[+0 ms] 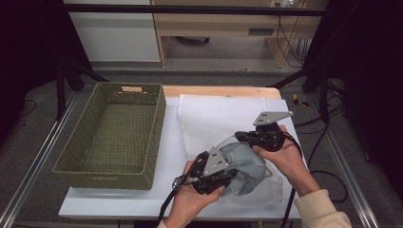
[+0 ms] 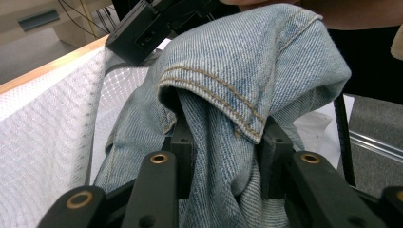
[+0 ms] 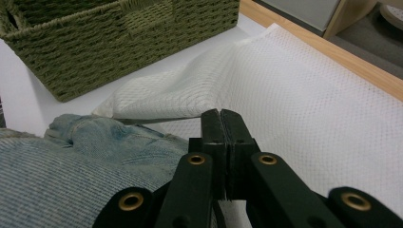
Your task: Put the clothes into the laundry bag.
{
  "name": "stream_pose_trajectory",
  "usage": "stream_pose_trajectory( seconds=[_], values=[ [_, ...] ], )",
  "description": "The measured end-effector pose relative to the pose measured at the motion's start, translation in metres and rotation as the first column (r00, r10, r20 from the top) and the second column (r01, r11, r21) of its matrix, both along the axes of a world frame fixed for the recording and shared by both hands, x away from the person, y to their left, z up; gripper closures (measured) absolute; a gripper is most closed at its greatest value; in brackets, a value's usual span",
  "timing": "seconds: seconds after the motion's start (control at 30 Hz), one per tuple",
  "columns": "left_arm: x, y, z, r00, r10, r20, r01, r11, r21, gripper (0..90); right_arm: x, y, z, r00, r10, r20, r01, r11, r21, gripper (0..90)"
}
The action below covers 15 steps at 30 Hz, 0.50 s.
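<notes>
Two grippers are working over one pale worktop (image 1: 119, 204), and most of the job is looking unfinished to me. At about nine o'clock from the hands, the green woven basket (image 1: 111, 135) is sitting with nothing in it. Toward twelve o'clock, the white mesh bag (image 1: 214, 116) is lying flat, its near edge lifting just beside the cloth. The bunched blue denim garment (image 1: 244, 168) is resting at the near end of that bag, between the two hands, apparently partly inside its mouth, though I cannot tell how far. The left gripper (image 2: 223, 142) is clamping a hemmed fold of the denim, jaws narrowed on it. The right gripper (image 3: 222, 126) is pinched fully together, seemingly on the bag's thin edge. Stuffing or freeing the denim is remaining.
</notes>
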<state>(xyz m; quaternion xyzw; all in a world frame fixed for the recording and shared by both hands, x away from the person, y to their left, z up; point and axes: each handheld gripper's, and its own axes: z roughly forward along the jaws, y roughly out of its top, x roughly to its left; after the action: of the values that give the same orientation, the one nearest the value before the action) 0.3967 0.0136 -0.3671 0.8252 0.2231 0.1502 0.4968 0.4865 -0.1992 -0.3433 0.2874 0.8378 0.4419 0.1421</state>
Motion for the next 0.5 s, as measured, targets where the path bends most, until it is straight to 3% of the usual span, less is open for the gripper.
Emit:
stream_pose_trajectory(
  seconds=[0.5],
  values=[
    [0.011, -0.001, -0.007, 0.9983, 0.058, -0.011, -0.058, 0.9983, -0.001, 68.7, 0.001, 0.002, -0.002, 1.0, 0.003, 0.002, -0.002, 1.0, -0.01, 89.6]
  ],
)
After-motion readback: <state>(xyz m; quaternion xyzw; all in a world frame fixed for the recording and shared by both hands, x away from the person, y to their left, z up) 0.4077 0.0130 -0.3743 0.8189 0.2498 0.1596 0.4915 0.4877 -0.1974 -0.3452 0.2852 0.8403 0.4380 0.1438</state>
